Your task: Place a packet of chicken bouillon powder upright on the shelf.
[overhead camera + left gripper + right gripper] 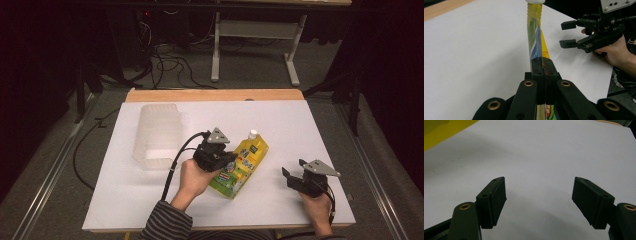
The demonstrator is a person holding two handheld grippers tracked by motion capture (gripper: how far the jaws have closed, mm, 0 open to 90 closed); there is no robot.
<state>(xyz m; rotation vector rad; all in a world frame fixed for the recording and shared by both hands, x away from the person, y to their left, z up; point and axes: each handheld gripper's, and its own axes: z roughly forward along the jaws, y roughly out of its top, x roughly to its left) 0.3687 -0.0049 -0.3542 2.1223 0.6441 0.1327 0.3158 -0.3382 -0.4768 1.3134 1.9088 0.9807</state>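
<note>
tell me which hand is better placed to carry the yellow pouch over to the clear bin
Left. The left tool is already shut on the yellow pouch, and the clear bin lies on its side. The right tool sits open, apart.

Count on the white table (150,200)

1 yellow pouch (247,159), 1 clear plastic container (156,134), 2 grippers: the left gripper (226,161) and the right gripper (286,175), each in 1 hand.

White-topped table (280,107) with a wooden far edge, standing on grey carpet (55,165). Beyond it, a grey frame stand (255,35) (feet on the floor) and loose black cables (170,65) at far left. Surrounding walls dark; lighting falls mainly on the table.
</note>
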